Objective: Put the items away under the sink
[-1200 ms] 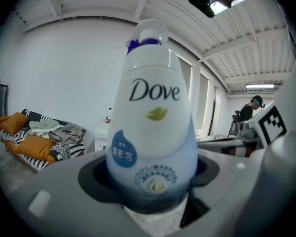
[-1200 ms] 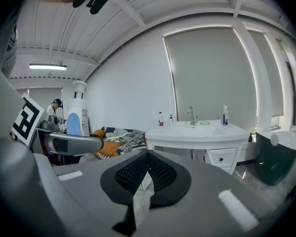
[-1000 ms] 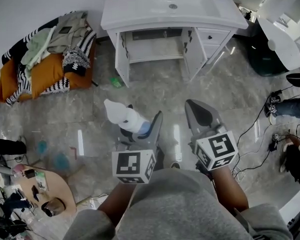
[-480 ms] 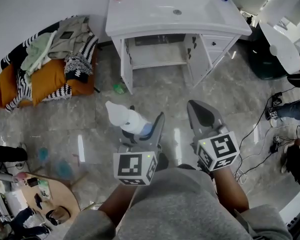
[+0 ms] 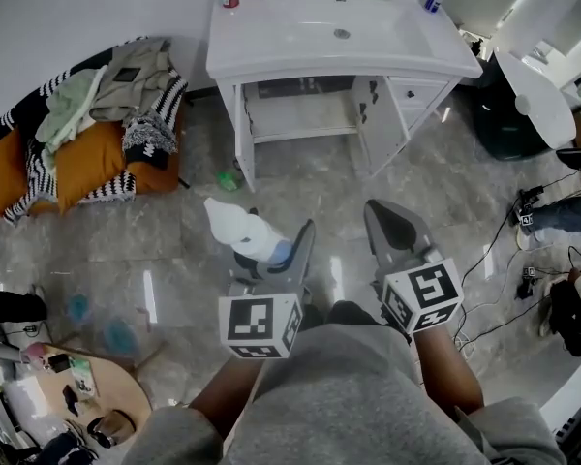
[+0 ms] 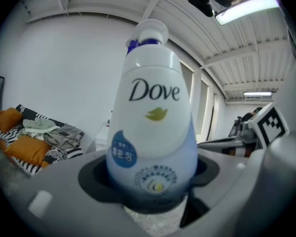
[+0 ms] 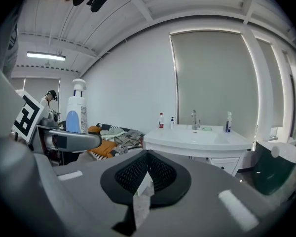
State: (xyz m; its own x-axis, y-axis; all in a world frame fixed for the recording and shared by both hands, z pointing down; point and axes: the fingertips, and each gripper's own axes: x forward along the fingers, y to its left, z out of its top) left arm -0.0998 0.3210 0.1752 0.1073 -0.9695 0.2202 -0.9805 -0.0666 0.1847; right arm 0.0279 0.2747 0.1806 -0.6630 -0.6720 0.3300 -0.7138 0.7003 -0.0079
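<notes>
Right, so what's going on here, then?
A person stands a little way back from a white sink cabinet, a gripper in each hand. The left gripper is clamped on a white Dove bottle, which it holds upright, well short of the cabinet. The right gripper is shut with nothing in it. The space under the sink stands open, and the bottle has not yet been put away there.

Sink cabinet [image 5: 261, 51] ahead, clothes pile [image 5: 87, 134] to its left (on floor [image 5: 310, 187]), bottle [image 5: 240, 231] in left claw [image 5: 276, 245]
</notes>
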